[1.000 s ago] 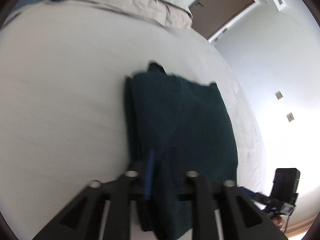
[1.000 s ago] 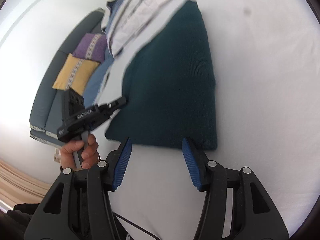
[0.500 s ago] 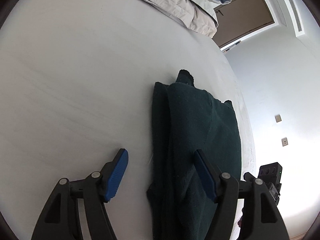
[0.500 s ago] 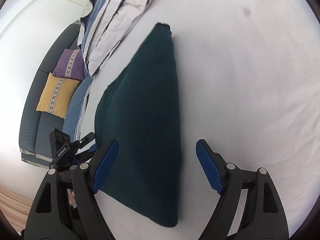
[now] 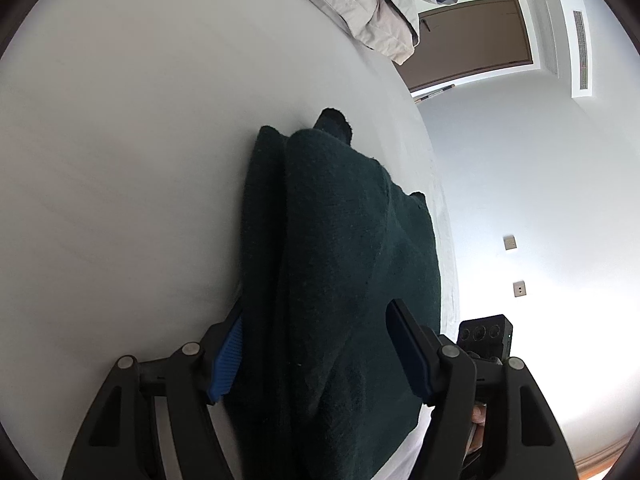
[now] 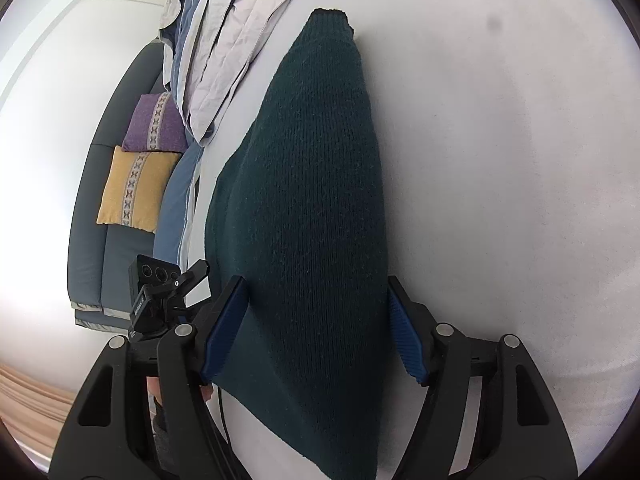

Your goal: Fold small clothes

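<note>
A dark green knit garment [image 5: 340, 260] lies folded into a long narrow stack on the white bed sheet [image 5: 120, 160]. My left gripper [image 5: 318, 354] straddles its near end. The left pad sits against the folded edge, the right finger rests over the cloth, and the jaws are closing slightly. In the right wrist view the same garment [image 6: 312, 200] runs away from me. My right gripper [image 6: 314, 332] has the garment between its blue pads, one at each side edge, and its jaws are closing. I cannot see either gripper pinching the cloth.
Crumpled beige and blue bedding [image 6: 224, 40] is piled at the far end of the bed. A grey sofa with a purple cushion [image 6: 154, 124] and a yellow cushion [image 6: 134, 190] stands beyond the bed's edge. A brown door [image 5: 472, 40] is in the wall behind.
The left gripper let go of the garment, opened, and now sits lower astride its end. The right gripper moved forward from the garment's edge until its pads flank the cloth.
</note>
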`<action>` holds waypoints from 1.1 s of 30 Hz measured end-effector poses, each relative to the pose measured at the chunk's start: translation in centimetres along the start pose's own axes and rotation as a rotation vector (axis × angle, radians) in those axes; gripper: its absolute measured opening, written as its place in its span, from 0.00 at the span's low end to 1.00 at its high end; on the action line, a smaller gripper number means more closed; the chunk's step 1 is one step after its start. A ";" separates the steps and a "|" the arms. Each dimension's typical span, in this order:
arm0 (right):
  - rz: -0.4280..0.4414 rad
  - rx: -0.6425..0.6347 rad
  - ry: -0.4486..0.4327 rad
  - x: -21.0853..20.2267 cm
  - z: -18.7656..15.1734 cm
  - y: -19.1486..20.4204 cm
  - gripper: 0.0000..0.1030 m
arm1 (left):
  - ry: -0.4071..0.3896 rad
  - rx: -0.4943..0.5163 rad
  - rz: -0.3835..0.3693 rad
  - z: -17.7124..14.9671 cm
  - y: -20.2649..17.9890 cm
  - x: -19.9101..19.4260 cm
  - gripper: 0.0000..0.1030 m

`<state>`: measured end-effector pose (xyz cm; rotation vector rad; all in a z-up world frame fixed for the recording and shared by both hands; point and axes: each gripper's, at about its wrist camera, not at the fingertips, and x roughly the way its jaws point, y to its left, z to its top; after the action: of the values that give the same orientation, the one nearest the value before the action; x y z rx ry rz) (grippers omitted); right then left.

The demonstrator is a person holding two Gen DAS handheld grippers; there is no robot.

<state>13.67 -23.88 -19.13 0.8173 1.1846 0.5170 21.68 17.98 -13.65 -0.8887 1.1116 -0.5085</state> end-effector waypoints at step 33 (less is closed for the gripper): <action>-0.129 -0.164 -0.147 -15.7 -19.4 4.9 0.37 | 0.006 0.208 -0.034 -19.4 -9.8 -3.6 0.25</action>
<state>-9.34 -26.94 -8.77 0.6234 1.0370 0.4344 3.16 8.24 -6.86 -0.7257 1.0291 -0.6433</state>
